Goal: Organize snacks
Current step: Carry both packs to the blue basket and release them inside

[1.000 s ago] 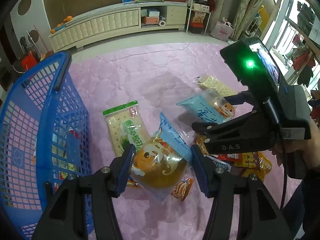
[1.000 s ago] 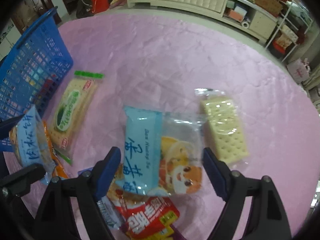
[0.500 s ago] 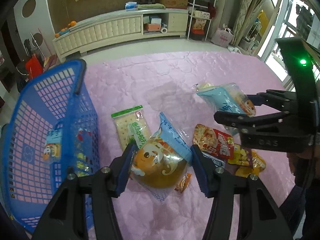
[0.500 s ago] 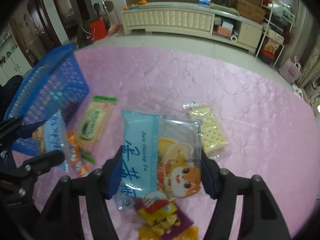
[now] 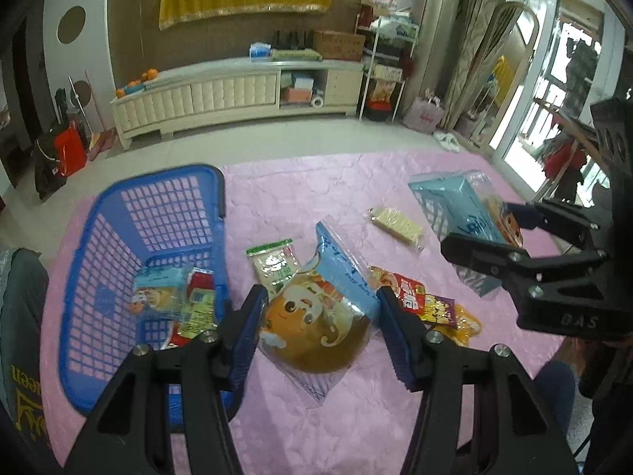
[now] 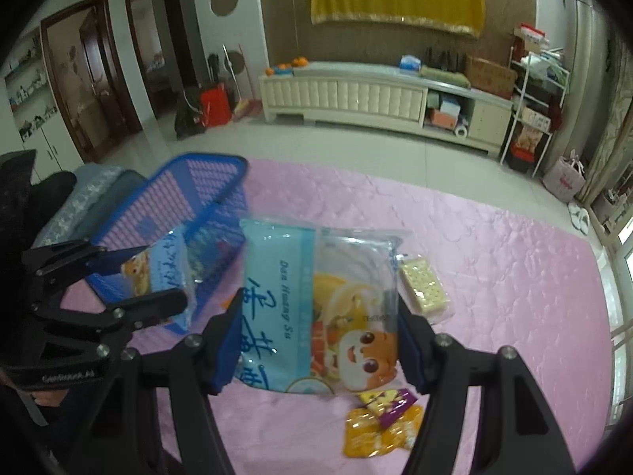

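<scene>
My left gripper [image 5: 320, 322] is shut on a blue-and-orange cartoon cake packet [image 5: 316, 316], held above the pink mat beside the blue basket [image 5: 118, 213]. My right gripper [image 6: 320, 344] is shut on a second light-blue cartoon cake packet [image 6: 316, 304], lifted above the mat; it also shows in the left wrist view [image 5: 463, 213]. The basket holds a blue packet [image 5: 158, 293] and a red-green one [image 5: 198, 304]. Loose on the mat lie a green-topped cracker pack [image 5: 273, 265], a pale cracker pack [image 5: 397, 223], a red packet [image 5: 407, 297] and a yellow-purple one [image 6: 379, 423].
The pink mat [image 5: 316, 182] covers the floor in front of a long cream cabinet [image 5: 237, 95]. A grey cushion or garment [image 5: 19, 316] lies left of the basket. A shelf rack [image 5: 387, 63] and a glass door [image 5: 554, 91] stand at the right.
Both grippers have risen with their packets, so more of the room shows. The right gripper closed on the light-blue packet and lifted it. The left moved toward the basket.
</scene>
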`<state>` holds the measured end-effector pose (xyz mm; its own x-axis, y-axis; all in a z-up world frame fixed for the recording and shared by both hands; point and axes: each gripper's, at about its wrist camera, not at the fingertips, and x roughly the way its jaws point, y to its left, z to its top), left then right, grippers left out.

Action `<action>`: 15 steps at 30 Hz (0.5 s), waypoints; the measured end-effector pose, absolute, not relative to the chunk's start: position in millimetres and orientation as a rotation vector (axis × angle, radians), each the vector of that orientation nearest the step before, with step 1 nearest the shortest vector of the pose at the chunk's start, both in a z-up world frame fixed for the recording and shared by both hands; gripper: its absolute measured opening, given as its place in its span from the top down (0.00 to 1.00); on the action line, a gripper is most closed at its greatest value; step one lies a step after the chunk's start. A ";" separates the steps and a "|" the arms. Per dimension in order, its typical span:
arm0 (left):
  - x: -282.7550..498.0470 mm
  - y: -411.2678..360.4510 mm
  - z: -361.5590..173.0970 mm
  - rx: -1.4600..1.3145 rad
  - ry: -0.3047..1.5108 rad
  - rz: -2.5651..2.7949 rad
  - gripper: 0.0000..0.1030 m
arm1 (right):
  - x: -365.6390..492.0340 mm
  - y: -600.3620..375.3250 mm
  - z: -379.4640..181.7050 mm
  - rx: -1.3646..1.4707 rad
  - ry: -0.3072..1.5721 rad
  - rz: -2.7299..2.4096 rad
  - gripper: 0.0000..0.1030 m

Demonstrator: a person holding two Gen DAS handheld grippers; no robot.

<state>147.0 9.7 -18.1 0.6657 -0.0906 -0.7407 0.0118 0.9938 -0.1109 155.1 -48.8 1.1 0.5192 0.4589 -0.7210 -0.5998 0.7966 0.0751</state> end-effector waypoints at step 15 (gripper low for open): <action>107.0 99.9 8.2 -0.085 0.782 0.009 0.48 | 114.5 38.2 24.8 -0.184 0.764 0.717 0.32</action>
<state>107.0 99.9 8.2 0.7094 -0.0232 -0.7044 -0.0396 0.9966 -0.0727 114.5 38.2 24.8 0.5009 0.5253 -0.6879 -0.6530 0.7510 0.0980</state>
